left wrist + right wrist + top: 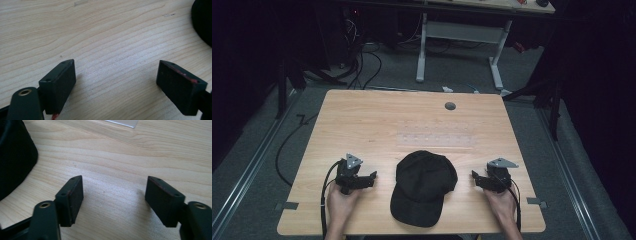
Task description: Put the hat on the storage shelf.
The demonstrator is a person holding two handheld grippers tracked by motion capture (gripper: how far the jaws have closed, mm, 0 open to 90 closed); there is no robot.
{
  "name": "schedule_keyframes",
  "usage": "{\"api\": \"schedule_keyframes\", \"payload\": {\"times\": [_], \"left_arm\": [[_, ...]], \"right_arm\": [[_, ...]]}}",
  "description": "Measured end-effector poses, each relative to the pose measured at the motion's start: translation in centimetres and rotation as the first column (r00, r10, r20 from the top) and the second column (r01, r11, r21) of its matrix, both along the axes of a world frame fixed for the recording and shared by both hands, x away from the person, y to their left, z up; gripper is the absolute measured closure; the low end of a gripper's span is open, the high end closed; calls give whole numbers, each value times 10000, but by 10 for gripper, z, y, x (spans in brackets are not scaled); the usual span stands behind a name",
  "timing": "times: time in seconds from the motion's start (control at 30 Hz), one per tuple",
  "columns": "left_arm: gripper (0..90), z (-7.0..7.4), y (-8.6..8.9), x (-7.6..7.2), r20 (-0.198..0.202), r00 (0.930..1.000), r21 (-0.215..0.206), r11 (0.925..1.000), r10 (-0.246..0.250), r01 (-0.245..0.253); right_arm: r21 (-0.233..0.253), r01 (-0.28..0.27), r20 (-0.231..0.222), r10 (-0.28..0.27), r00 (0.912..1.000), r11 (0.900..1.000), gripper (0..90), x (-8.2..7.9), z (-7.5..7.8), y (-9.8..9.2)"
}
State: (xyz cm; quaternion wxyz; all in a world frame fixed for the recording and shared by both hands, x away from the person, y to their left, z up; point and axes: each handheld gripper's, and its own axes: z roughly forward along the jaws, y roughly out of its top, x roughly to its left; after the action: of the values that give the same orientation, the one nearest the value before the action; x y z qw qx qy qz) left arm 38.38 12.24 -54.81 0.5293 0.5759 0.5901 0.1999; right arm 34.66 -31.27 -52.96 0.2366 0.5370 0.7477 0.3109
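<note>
A black baseball cap [423,185] lies on the wooden table [377,120] near its front edge, brim toward the person. My left gripper [373,176] rests on the table to the cap's left, held by a hand, jaws pointing toward the cap. My right gripper [474,176] rests to the cap's right, also pointing at it. In the left gripper view the gripper [116,75] is open over bare wood, with the cap [203,21] at the right edge. In the right gripper view the gripper [113,188] is open over bare wood, and the cap [13,157] sits at the left.
A clear plastic strip [435,139] lies flat beyond the cap, its corner [122,122] visible in the right gripper view. A grey grommet [450,106] sits near the table's far edge. Another desk's white legs [497,62] and cables [362,65] are on the floor beyond.
</note>
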Motion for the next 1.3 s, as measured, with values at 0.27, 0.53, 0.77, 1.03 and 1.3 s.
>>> {"api": "schedule_keyframes", "payload": {"times": [0.27, 0.53, 0.77, 1.03, 1.3], "left_arm": [[165, 0, 0, 0, 1, 10000, -2, 10000, 18, -18], [175, 0, 0, 0, 13, 10000, -3, 10000, 66, -66], [177, 0, 0, 0, 15, 10000, 1, 10000, 74, -74], [180, 0, 0, 0, 24, 9999, -14, 9999, 106, -106], [181, 0, 0, 0, 27, 9999, -14, 9999, 108, -108]], "right_arm": [[511, -46, 317, 30, 9995, 9987, 443, -8, 6, -3], [1238, -526, 418, 477, 9980, 9909, 466, -12, 14, 0], [1500, -956, 628, 870, 9942, 9840, 473, -16, 21, 8], [1704, -1411, 653, 1316, 9891, 9752, 472, -18, 27, 19], [1740, -1926, 659, 1837, 9808, 9657, 471, -15, 32, 35]]}}
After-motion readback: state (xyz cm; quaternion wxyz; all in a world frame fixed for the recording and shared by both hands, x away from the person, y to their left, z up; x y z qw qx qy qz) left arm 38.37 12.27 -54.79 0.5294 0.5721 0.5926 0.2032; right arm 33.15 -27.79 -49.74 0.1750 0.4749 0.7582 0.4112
